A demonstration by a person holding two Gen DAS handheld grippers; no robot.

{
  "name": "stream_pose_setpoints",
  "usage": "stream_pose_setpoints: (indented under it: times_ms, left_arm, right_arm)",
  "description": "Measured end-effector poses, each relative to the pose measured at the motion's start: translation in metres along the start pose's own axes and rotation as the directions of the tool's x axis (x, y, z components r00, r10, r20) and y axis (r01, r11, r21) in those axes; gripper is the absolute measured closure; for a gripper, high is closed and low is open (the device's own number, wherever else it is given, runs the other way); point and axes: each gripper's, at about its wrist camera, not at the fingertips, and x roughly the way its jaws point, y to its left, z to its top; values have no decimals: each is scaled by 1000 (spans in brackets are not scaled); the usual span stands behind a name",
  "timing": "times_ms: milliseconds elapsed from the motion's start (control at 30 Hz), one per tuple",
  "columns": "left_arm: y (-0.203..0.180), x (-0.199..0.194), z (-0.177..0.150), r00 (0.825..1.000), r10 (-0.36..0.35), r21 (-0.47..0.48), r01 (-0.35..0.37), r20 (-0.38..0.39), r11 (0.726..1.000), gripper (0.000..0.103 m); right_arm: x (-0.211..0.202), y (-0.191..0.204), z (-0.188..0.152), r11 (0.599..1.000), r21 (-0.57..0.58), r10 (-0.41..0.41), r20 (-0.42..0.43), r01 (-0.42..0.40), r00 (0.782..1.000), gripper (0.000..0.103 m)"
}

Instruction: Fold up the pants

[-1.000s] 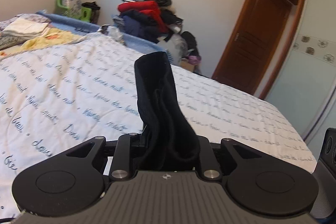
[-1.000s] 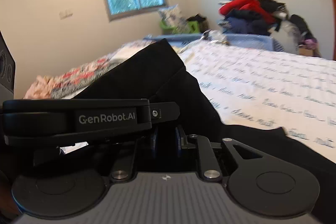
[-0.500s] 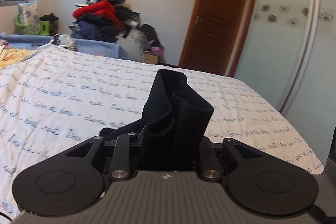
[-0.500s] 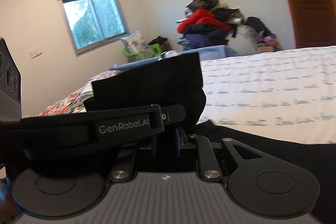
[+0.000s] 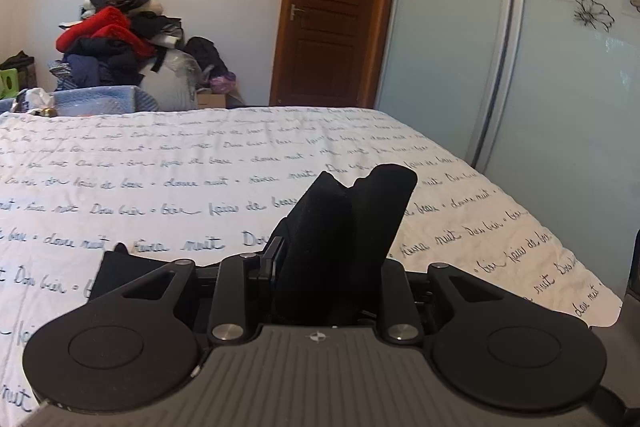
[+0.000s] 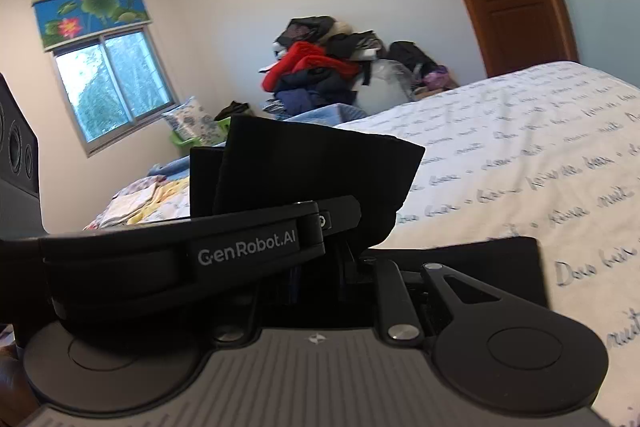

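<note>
The black pants (image 5: 340,231) are pinched in my left gripper (image 5: 320,287), a bunched fold standing up between its shut fingers. Another part lies flat on the bed at lower left (image 5: 120,271). In the right wrist view the pants (image 6: 320,171) stand as a folded black flap, and my right gripper (image 6: 316,275) is shut on them. The left gripper (image 6: 180,259), marked GenRobot.AI, crosses just in front of the right one, close against it. A flat black part of the pants (image 6: 480,259) lies on the bed behind.
The bed has a white quilt with blue script (image 5: 200,179). A heap of clothes (image 5: 116,35) is piled against the far wall. A brown door (image 5: 332,7) and a frosted sliding wardrobe (image 5: 540,67) stand to the right. A window (image 6: 112,91) is at the left.
Both grippers have swung to the right with the pants; the views now face the door and wardrobe. The held fold sits lower and more bunched. Both stay shut on the cloth.
</note>
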Motion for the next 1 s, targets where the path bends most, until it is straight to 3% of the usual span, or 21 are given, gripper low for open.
stream_pose_setpoints:
  times_ms: [433, 733, 900, 1000]
  left_arm:
    - [-34, 43, -19, 995, -55, 46, 59, -87, 997, 70]
    - [-49, 53, -30, 983, -120, 67, 130, -138, 989, 37]
    - [-36, 46, -21, 963, -206, -4, 209, -171, 978, 32]
    - [-16, 32, -8, 959, -243, -69, 235, -148, 970, 28]
  right_arm:
    - [-15, -56, -20, 993, 100, -64, -16, 65, 998, 85]
    - [-23, -75, -32, 981, 130, -135, -61, 142, 989, 85]
    - [-37, -85, -32, 965, 92, -239, -64, 244, 969, 84]
    - [-48, -90, -30, 928, 42, -368, -54, 371, 928, 74]
